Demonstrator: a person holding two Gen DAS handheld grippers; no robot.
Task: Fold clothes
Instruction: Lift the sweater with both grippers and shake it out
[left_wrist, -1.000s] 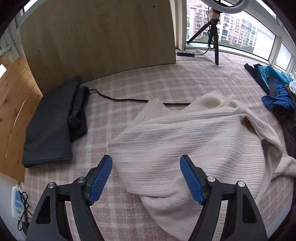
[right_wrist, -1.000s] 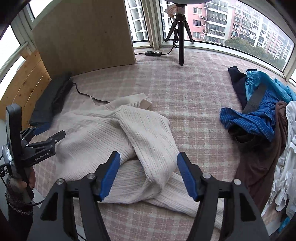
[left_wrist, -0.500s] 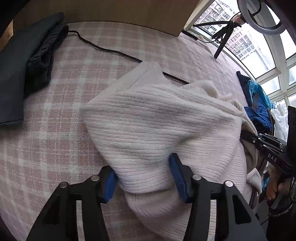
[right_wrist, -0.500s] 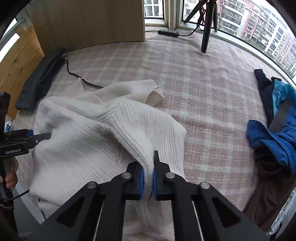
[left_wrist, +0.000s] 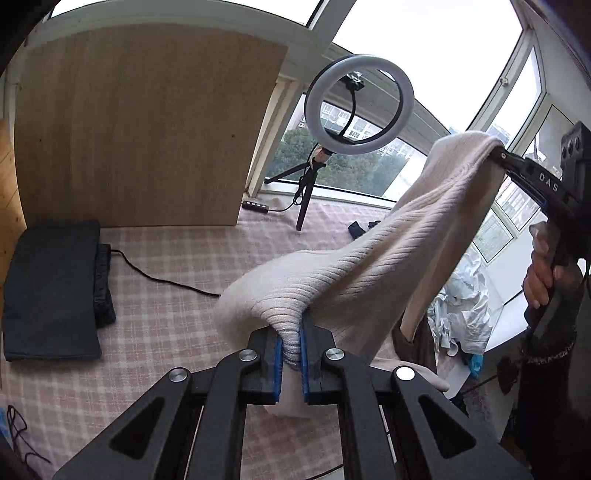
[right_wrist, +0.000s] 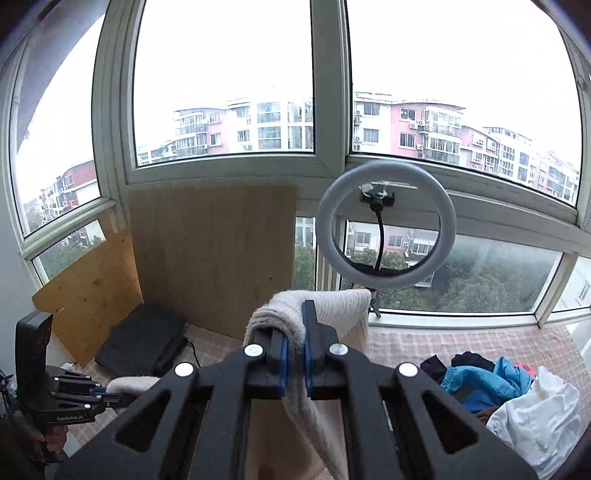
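Up off the pink plaid bed cover (left_wrist: 155, 295), the cream ribbed sweater (left_wrist: 388, 258) is hanging in the air, held at two places. Going from the left of the left wrist view, a folded dark garment (left_wrist: 51, 295) is lying flat against the wooden boards, with a black knitted piece (left_wrist: 101, 284) tucked along its right edge and a black cable (left_wrist: 162, 280) trailing from there across the cover toward the sweater. Behind them a light wooden panel (left_wrist: 140, 125) is leaning against the window. In the middle, the left gripper (left_wrist: 291, 358) is clenching a bunched fold of the sweater between its blue-padded fingers (left_wrist: 277, 365), the knit puffing up just above them. Farther back, a ring light (left_wrist: 358, 99) on a tripod is standing by the window sill. From the left gripper the fabric is stretching up and to the right, where the right gripper (left_wrist: 496, 151) is pinching its top edge, with a person's hand (left_wrist: 546, 269) wrapped around the handle.

Over in the right wrist view, the left gripper (right_wrist: 110, 397) is showing low at the left edge, biting a corner of the sweater (right_wrist: 325, 406). At centre the right gripper (right_wrist: 293, 354) is closed tightly on a thick fold, which is draping over the fingers (right_wrist: 282, 360) and hanging down below. At the right, a heap of clothes (right_wrist: 509, 391) in blue, dark and white is lying on the bed cover (right_wrist: 461, 339), well apart from the sweater.
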